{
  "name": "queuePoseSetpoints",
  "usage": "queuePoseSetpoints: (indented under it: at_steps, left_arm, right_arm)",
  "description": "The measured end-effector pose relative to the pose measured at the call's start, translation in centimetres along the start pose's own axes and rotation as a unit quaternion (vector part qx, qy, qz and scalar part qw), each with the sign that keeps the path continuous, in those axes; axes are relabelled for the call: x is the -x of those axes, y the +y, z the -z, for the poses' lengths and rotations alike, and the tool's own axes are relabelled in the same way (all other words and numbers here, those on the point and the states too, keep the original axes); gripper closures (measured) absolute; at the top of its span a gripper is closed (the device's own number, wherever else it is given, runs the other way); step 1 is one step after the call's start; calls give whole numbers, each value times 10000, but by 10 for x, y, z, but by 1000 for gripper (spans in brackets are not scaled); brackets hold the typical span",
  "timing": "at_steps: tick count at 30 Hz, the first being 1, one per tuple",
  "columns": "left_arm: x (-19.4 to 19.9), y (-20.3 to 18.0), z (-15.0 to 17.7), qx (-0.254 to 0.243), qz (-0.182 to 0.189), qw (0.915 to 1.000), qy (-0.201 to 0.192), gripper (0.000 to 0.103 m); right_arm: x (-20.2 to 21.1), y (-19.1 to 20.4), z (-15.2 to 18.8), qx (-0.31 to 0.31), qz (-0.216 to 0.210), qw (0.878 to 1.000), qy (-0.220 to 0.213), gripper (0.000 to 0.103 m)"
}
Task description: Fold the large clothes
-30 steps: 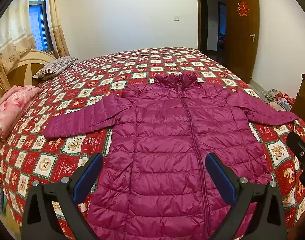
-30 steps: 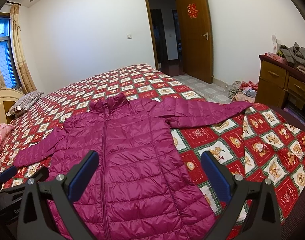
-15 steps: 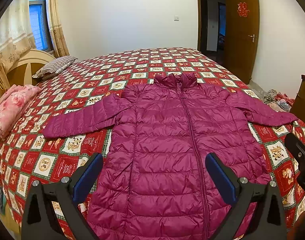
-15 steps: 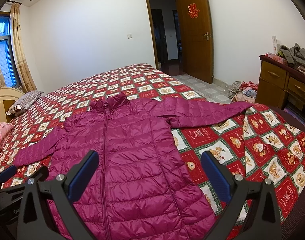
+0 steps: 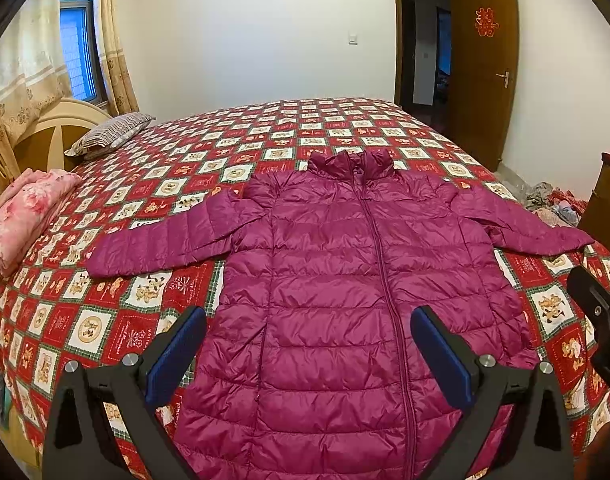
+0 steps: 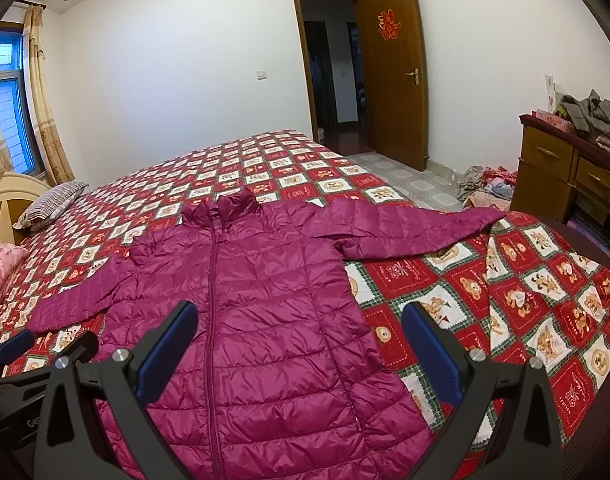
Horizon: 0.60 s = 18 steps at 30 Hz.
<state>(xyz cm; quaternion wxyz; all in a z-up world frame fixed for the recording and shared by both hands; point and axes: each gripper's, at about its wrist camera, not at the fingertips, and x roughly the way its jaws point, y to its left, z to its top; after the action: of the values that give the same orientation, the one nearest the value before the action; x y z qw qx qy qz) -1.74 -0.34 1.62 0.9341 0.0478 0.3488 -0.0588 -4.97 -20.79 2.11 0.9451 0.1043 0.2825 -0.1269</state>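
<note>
Over the near edge of the bed (image 5: 105,332), in my left wrist view, my left gripper (image 5: 307,348) hangs with its fingers spread wide and nothing between them. The magenta puffer jacket (image 5: 345,280) lies face up and zipped on the patterned cover, hem toward me at the near edge, collar pointing toward the far edge. Both sleeves are stretched straight out, one toward the headboard side, the other reaching the foot-side edge. I judge it is laid this flat so that every seam is reachable before the first fold; no fold is made yet. I hold the fingers apart because padded cloth needs a broad bite. A folded pink blanket (image 5: 21,220) and a striped pillow (image 5: 109,134) sit by the headboard edge, well apart from the jacket.

In my right wrist view, my right gripper (image 6: 301,350) is likewise wide open and empty, poised above the jacket's hem on the foot side. The jacket (image 6: 245,300) fills the near middle of the bed (image 6: 525,300), and its right sleeve (image 6: 409,230) runs out to the foot-side edge, tip near the corner. My left gripper (image 6: 45,346) shows low at the left margin. A wooden dresser (image 6: 565,172) stands beyond the bed's foot. I judge the sleeves come first, folded inward across the chest; the slick shell may slide when I pinch.
</note>
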Motion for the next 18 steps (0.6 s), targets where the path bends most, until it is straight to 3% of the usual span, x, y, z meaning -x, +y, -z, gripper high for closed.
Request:
queuePoseSetpoints:
  at_steps: [18]
  left_arm:
    - [-9, 4, 0, 25, -8, 9999, 106, 1]
  right_arm:
    - [-10, 0, 5, 11, 6, 9999, 117, 0]
